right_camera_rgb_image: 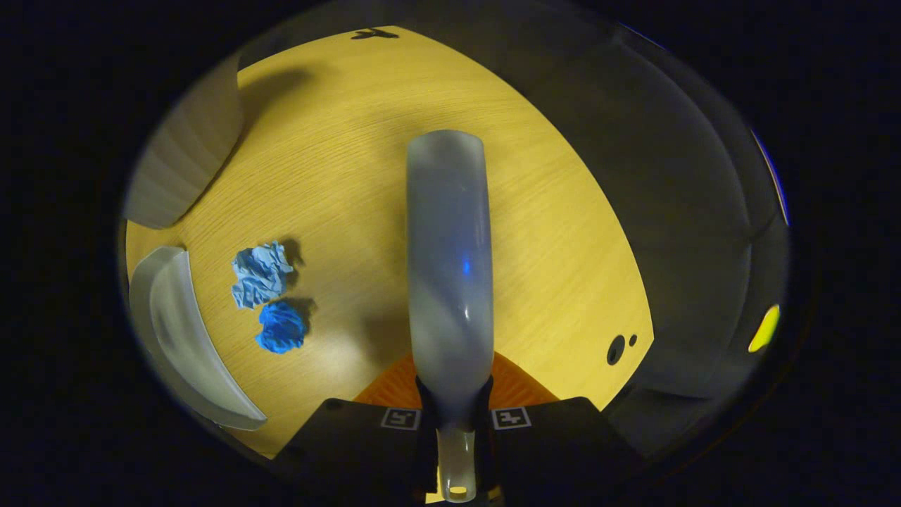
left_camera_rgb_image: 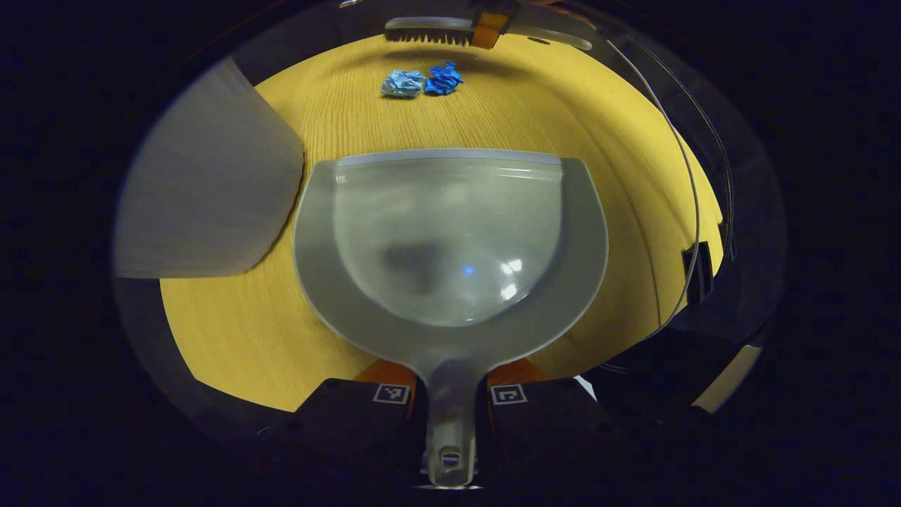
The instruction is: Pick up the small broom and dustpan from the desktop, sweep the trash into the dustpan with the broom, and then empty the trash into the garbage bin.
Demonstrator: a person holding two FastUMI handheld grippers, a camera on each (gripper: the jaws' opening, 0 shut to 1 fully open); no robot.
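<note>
Lining up the sweep — dustpan (left_camera_rgb_image: 450,239) clamped by its handle in the left tongs (left_camera_rgb_image: 450,401), broom (right_camera_rgb_image: 449,260) gripped in the right tongs (right_camera_rgb_image: 456,422).
Two blue paper wads (left_camera_rgb_image: 422,81) lie on the tabletop (left_camera_rgb_image: 232,338), between the pan's lip and the bristles — a raised lip could let them slide underneath.

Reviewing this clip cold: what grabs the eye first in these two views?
In the left gripper view, the big grey plastic dustpan lies on the yellow wooden desktop, its handle clamped in the left gripper. Beyond its lip lie a pale blue crumpled paper ball and a deep blue crumpled paper ball, side by side. In the right gripper view, the right gripper grips the grey plastic broom.
</note>
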